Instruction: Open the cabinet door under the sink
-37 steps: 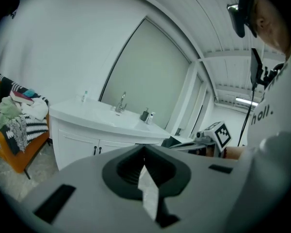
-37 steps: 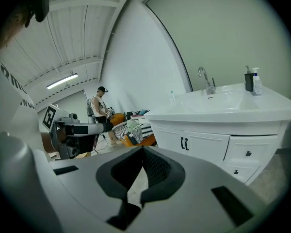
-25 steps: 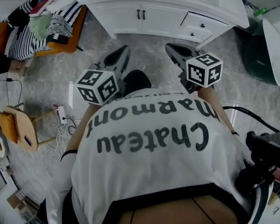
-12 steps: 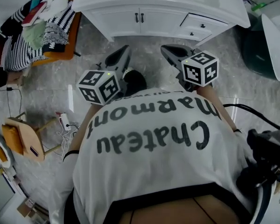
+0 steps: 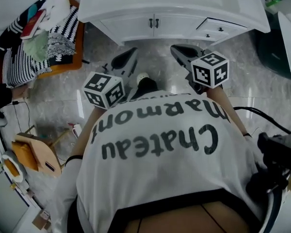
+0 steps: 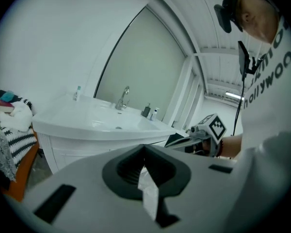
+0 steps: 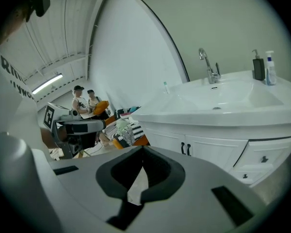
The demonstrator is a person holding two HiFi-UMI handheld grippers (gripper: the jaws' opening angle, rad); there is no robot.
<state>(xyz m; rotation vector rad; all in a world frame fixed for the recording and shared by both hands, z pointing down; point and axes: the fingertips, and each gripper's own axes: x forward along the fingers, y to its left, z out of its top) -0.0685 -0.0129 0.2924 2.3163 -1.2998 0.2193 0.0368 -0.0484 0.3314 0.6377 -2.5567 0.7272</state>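
Note:
The white sink cabinet stands ahead of me, its two doors closed, with a pair of dark handles at the middle seam. In the right gripper view the same handles sit below the basin and tap. My left gripper and right gripper hover side by side over the floor, short of the doors and apart from them. Both are shut with nothing held. The left gripper faces the cabinet's left end; the right gripper faces the doors.
Drawers fill the cabinet's right part. An orange chair heaped with striped clothes stands at the left, a dark bin at the right, a small wooden stool and cables at lower left. Two people stand far off.
Both grippers have moved forward toward the cabinet, which now lies nearer and more centred in the head view. Both stay shut.

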